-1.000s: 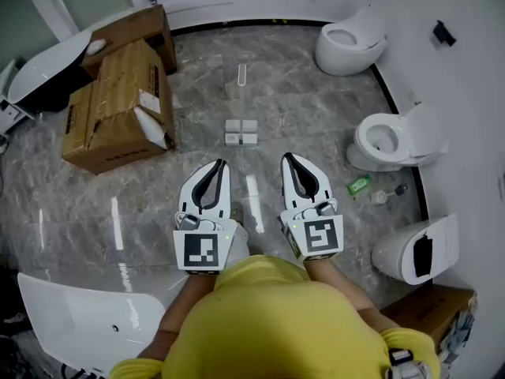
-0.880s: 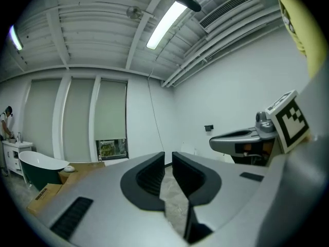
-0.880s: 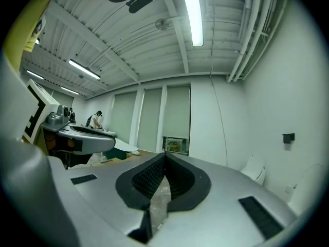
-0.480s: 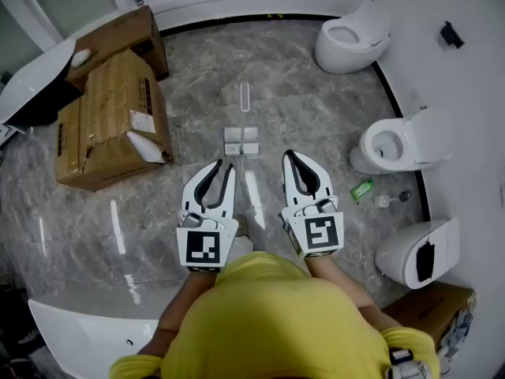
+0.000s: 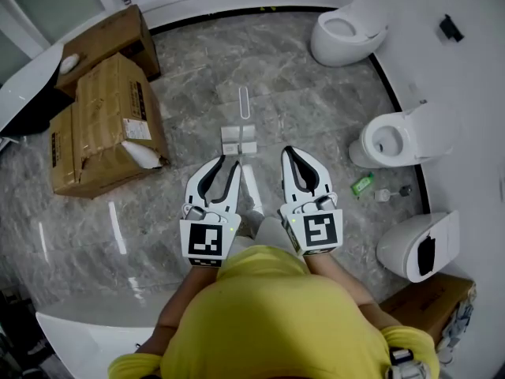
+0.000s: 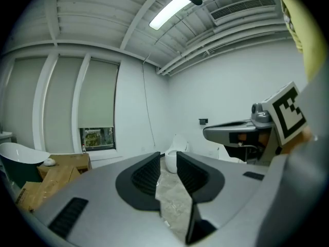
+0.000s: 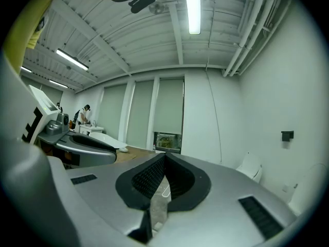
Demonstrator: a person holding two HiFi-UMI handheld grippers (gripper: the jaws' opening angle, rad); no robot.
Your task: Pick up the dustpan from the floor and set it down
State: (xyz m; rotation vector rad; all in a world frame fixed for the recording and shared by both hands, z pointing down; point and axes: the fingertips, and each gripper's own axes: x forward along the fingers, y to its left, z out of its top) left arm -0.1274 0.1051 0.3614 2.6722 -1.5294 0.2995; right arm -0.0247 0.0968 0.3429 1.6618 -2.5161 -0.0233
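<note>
The white dustpan [image 5: 240, 139] lies flat on the grey marble floor, its loop handle [image 5: 244, 101] pointing away from me. In the head view both grippers hover side by side just on my side of it. My left gripper [image 5: 228, 163] is nearest the pan's front edge. Its jaws are opening, and the left gripper view shows a narrow gap at the left gripper [image 6: 168, 157] with only floor behind it. My right gripper [image 5: 288, 154] stands to the pan's right. In the right gripper view its tips meet on nothing at the right gripper [image 7: 164, 157].
Cardboard boxes [image 5: 102, 125] are stacked on the left, with a bathtub [image 5: 28, 89] behind them. Three white toilets [image 5: 347, 26] [image 5: 402, 136] [image 5: 418, 243] line the right wall. A green packet [image 5: 360, 185] lies by the middle toilet. A white fixture [image 5: 87, 330] sits at the bottom left.
I have moved forward, so the dustpan now lies closer to both grippers' tips. The left gripper's jaws have parted from shut to a small gap. The right jaws stayed together.
</note>
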